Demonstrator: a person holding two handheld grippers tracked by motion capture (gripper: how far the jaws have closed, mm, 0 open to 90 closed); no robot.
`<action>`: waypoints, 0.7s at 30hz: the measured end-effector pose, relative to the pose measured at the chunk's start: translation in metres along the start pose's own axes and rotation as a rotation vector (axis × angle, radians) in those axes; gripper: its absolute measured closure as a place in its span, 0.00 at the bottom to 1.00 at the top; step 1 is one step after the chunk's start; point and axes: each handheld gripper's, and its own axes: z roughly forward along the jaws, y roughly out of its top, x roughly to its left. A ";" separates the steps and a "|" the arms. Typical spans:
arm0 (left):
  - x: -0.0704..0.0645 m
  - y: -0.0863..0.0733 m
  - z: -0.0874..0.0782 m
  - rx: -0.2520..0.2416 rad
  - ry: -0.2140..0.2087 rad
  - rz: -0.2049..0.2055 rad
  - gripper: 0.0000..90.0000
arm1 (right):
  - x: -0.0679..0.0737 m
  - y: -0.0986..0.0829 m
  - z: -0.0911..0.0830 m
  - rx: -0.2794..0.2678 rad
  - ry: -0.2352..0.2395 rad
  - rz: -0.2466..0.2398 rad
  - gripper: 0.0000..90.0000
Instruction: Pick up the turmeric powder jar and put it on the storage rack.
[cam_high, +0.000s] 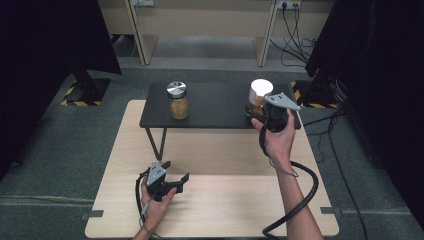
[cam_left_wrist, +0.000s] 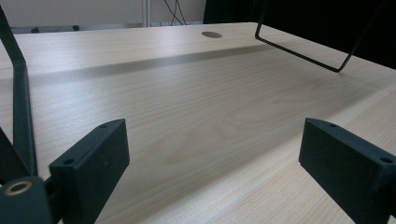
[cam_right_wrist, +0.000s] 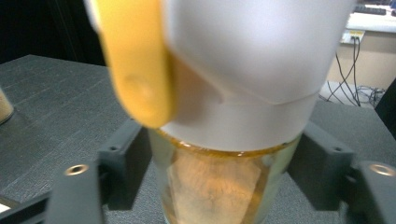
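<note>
Jaws of the right gripper (cam_high: 256, 111) are clamped on the glass body of a jar with a white lid (cam_right_wrist: 243, 88), one black jaw pressed against each side of the glass just under the lid in the right gripper view. An orange-yellow tab (cam_right_wrist: 137, 70) hangs down the lid's side, to the left in that same view, and the glass below holds something amber and grainy. Beneath the held jar is a dark raised shelf (cam_high: 215, 102), a matte black platform on thin wire legs; whether the jar's base rests on it or sits just above cannot be told. Well apart from the right gripper, toward the other end of the shelf, a second jar with a silver lid (cam_high: 178, 100) stands upright, filled with tan contents. The shelf stands at the far end of a pale wood-grain table (cam_high: 225, 165). Nearer the person, the left gripper (cam_high: 172, 177) rests low over the bare tabletop with its jaws spread wide and nothing between them; its own view looks along the wood toward one wire leg (cam_left_wrist: 303, 51) and a round cable hole (cam_left_wrist: 212, 34). Around the table lies grey carpet (cam_high: 55, 145), with black curtains at both sides, beige desks at the back wall, and loose cables on the floor to the right.
</note>
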 end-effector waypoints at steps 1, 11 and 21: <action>0.000 0.000 0.000 0.000 0.000 0.000 0.08 | 0.001 -0.001 0.000 -0.004 -0.006 0.002 0.20; -0.001 0.000 0.000 0.001 0.002 0.002 0.08 | 0.005 -0.008 -0.004 -0.026 -0.031 0.015 0.01; -0.001 0.000 0.000 0.001 0.002 0.002 0.08 | 0.005 -0.013 -0.012 -0.032 -0.013 0.017 0.01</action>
